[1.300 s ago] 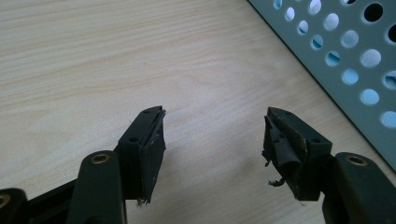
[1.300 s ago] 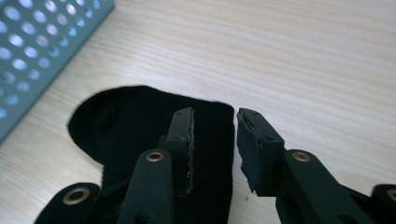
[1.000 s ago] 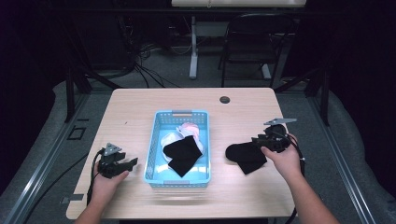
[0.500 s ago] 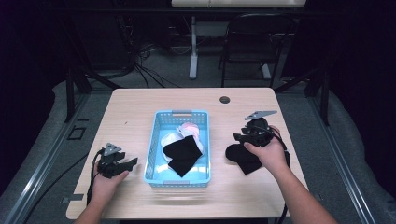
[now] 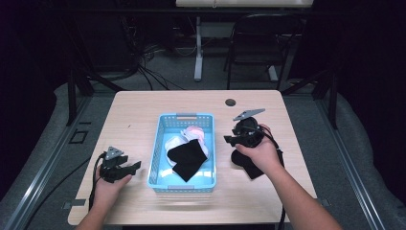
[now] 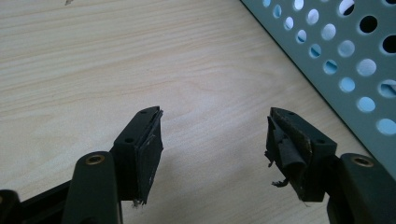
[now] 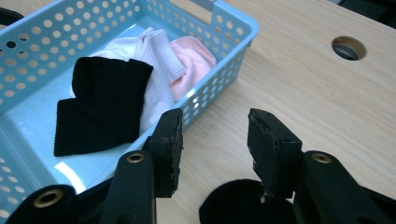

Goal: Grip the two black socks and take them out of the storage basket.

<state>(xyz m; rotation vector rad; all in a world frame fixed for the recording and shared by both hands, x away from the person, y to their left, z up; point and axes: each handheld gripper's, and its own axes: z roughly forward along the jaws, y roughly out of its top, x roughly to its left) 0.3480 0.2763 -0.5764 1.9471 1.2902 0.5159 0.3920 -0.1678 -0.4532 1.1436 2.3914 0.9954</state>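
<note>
basket (image 5: 158,143) between both parted tongs

I have moved the right gripper (image 5: 229,140) left off the black sock (image 5: 249,165) toward the blue basket (image 5: 184,117), jaws apart.

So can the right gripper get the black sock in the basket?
Probably yes. The right gripper is open beside the basket, and the black sock lies on top of the pile with nothing covering it.
</note>
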